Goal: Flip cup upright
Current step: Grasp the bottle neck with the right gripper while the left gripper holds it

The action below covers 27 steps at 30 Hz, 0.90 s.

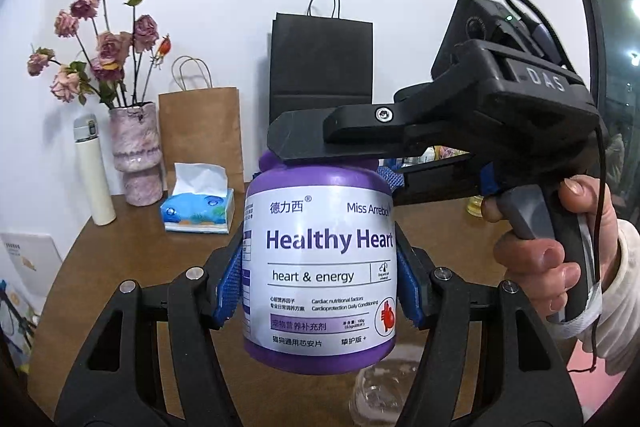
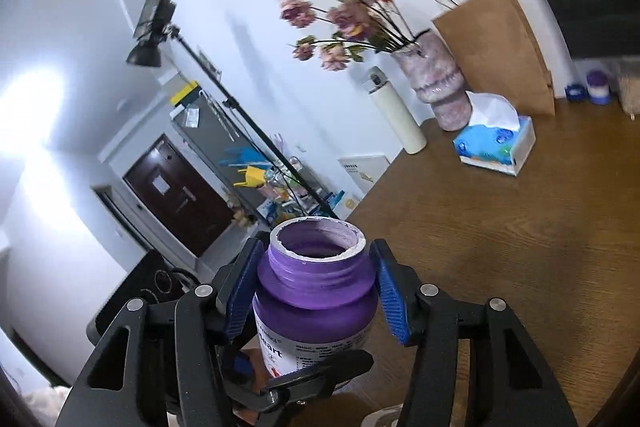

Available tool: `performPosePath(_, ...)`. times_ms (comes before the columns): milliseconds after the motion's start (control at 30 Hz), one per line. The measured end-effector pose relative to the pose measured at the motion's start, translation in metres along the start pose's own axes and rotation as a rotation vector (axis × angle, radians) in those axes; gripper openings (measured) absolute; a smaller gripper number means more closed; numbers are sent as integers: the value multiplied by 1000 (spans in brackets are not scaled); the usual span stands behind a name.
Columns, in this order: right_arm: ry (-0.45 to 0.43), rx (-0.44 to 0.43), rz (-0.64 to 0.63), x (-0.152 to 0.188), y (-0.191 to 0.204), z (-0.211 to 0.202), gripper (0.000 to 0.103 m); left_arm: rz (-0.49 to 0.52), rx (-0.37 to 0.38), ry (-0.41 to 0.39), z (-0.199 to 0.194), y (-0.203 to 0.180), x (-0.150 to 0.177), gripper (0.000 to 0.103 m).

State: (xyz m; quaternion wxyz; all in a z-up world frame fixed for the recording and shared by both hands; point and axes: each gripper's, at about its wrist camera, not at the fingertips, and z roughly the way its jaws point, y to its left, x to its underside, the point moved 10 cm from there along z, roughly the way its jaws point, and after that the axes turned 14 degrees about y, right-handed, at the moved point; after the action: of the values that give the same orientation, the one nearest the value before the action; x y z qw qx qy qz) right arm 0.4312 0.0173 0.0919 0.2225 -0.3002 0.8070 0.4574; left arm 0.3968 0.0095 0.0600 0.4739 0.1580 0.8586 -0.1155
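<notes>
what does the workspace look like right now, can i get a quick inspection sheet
surface: brown wooden table, no spills seen
job's things: purple jar upright, lid off, mouth open, held off the table
clutter: tissue box, vase of dried roses, white flask, brown paper bag, black paper bag
grippers: left gripper shut on the jar's body; right gripper at its neck, contact unclear
cables: black cord along the right handle
surroundings: white wall, dark door, lamp on stand
</notes>
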Motion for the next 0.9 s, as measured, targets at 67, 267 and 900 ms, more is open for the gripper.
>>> performPosePath(67, -4, 42, -40, 5, 12, 0, 59, -9, 9, 6, -6, 2, 4, 60)
performPosePath(267, -25, 411, -381, 41, 62, 18, 59, -64, -6, 75, -21, 7, 36, 60)
performPosePath(900, -18, 424, -434, 97, 42, 81, 61, -176, -86, 211, -3, 21, 110, 60)
